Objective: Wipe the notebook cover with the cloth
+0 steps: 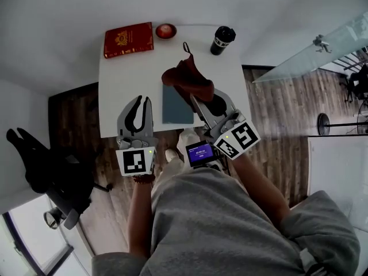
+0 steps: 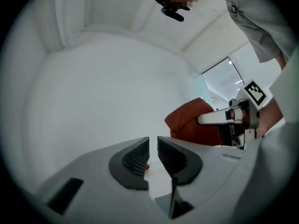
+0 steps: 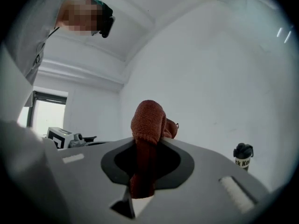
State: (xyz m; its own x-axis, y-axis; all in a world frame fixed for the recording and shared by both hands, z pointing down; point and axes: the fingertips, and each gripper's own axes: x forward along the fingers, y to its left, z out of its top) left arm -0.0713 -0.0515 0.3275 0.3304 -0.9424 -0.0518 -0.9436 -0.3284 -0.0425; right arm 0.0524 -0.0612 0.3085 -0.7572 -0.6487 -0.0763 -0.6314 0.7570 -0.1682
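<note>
A grey-blue notebook (image 1: 175, 109) lies flat on the white table (image 1: 126, 79), near its front edge. My right gripper (image 1: 200, 100) is shut on a rust-red cloth (image 1: 190, 79), which is bunched above the notebook's far right corner. In the right gripper view the cloth (image 3: 148, 120) stands up between the pads of that gripper (image 3: 145, 146). My left gripper (image 1: 143, 101) hovers over the table's front edge, left of the notebook. Its jaws (image 2: 153, 146) stand a narrow gap apart with nothing between them. The left gripper view also shows the cloth (image 2: 191, 122).
A red book (image 1: 127, 39), a small red bowl (image 1: 165, 30) and a black bottle (image 1: 222, 40) stand along the table's far edge. A black office chair (image 1: 52, 165) is on the wooden floor at the left. A glass panel (image 1: 322, 45) is at the right.
</note>
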